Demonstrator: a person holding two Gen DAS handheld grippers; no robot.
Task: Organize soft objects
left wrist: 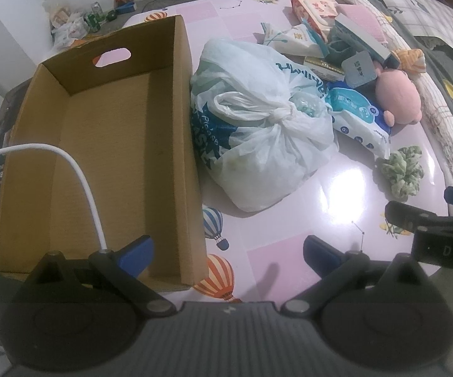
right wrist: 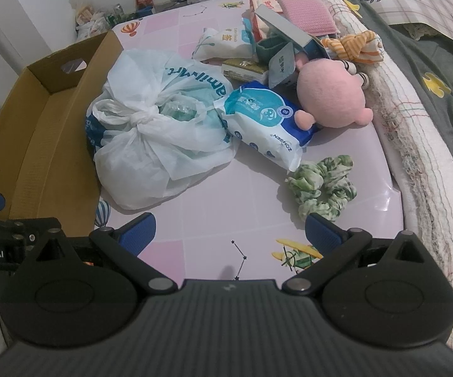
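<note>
An open, empty cardboard box (left wrist: 107,132) stands on the pink table at the left; it also shows in the right wrist view (right wrist: 38,119). A tied white plastic bag (left wrist: 257,132) (right wrist: 157,132) leans against its right wall. Right of it lie a blue-white wipes pack (left wrist: 358,116) (right wrist: 267,119), a pink plush toy (left wrist: 399,97) (right wrist: 330,91) and a green scrunchie (left wrist: 403,169) (right wrist: 323,188). My left gripper (left wrist: 226,251) is open and empty over the box's near right corner. My right gripper (right wrist: 229,229) is open and empty, just in front of the scrunchie.
A pile of tissue packs, small boxes (right wrist: 248,69), a pink cloth (right wrist: 308,12) and an orange striped cloth (right wrist: 358,45) lies at the table's far right. A bed with quilts (right wrist: 430,100) borders the table's right edge. Clutter sits on the floor behind (left wrist: 78,22).
</note>
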